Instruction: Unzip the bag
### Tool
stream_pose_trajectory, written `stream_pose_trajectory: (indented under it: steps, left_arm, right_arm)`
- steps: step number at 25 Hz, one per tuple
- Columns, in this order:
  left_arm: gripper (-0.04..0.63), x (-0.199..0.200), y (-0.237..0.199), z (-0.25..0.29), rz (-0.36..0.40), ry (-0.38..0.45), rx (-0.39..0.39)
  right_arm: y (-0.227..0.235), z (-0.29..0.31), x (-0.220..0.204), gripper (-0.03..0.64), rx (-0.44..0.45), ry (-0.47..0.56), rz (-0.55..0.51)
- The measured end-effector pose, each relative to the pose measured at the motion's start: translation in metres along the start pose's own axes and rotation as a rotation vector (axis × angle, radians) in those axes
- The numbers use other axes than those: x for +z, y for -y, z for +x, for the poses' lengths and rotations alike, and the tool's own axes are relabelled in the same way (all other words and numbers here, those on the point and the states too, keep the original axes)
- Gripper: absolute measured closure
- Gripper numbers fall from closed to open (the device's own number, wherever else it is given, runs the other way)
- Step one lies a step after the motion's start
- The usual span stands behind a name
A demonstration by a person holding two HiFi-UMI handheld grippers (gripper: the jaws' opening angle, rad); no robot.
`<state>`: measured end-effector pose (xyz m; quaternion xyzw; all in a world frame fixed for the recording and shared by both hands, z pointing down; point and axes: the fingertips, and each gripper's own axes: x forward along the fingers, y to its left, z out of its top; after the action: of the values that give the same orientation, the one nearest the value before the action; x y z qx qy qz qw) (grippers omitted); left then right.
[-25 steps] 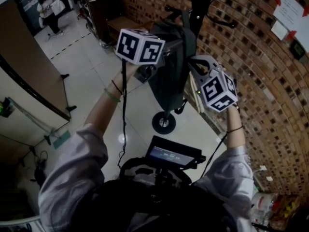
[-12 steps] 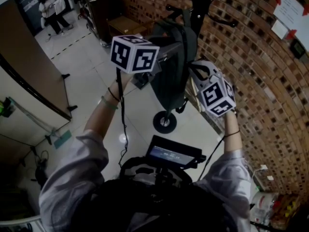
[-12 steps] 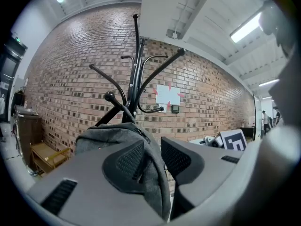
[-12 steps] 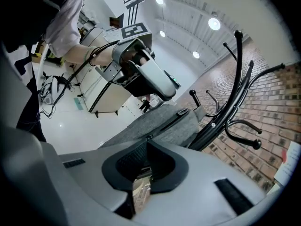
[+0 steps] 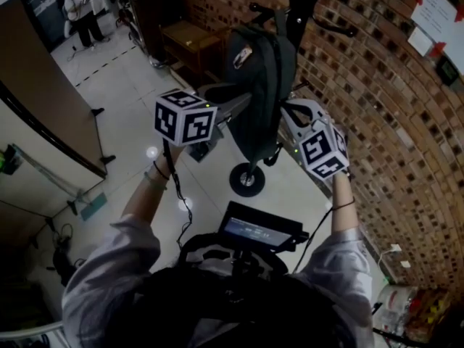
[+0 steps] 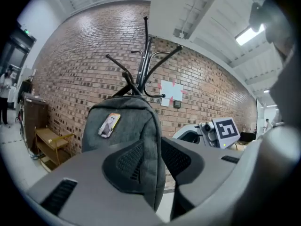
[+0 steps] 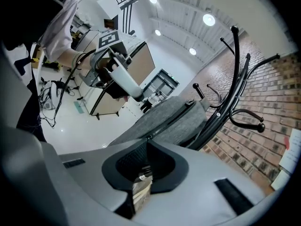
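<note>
A dark grey backpack [image 5: 261,85] hangs on a black coat stand [image 5: 299,6]; a small picture tag [image 6: 109,124] sits on its front. My left gripper [image 5: 230,106] stands open just left of the bag; in the left gripper view the bag's lower corner [image 6: 151,182] shows through the gap between the pads, and I cannot tell whether they touch it. My right gripper [image 5: 288,112] is at the bag's right side, shut on the tan zipper pull [image 7: 141,188]. The zipper line [image 7: 175,114] runs away from it along the grey fabric.
The stand's round base [image 5: 246,183] rests on the white tiled floor. A brick wall [image 5: 391,114] with papers [image 5: 435,17] runs close on the right. A wooden bench [image 5: 190,40] stands behind the bag. People [image 5: 83,9] stand far off at the top left.
My left gripper has dropped down and back toward me, away from the bag's front, uncovering the bag and its tag. The right gripper has sunk only a little.
</note>
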<state>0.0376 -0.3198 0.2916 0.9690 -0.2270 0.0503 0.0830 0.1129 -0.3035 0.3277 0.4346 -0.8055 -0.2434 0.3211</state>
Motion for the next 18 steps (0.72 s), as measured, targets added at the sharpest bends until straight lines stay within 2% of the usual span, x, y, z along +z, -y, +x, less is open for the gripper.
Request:
stream_pose_trajectory:
  steps: [3, 7, 18]
  left_arm:
    - [0.472, -0.022, -0.01, -0.013, -0.067, 0.033, 0.027]
    - [0.472, -0.051, -0.021, -0.027, -0.133, 0.02, 0.059]
    - [0.472, -0.092, -0.015, -0.048, -0.185, 0.033, 0.091]
  right_arm:
    - [-0.009, 0.0, -0.006, 0.603, 0.006, 0.0, 0.027]
    - [-0.015, 0.0, -0.011, 0.603, 0.003, 0.003, 0.061]
    - [-0.032, 0.0, -0.021, 0.601, 0.011, 0.011, 0.093]
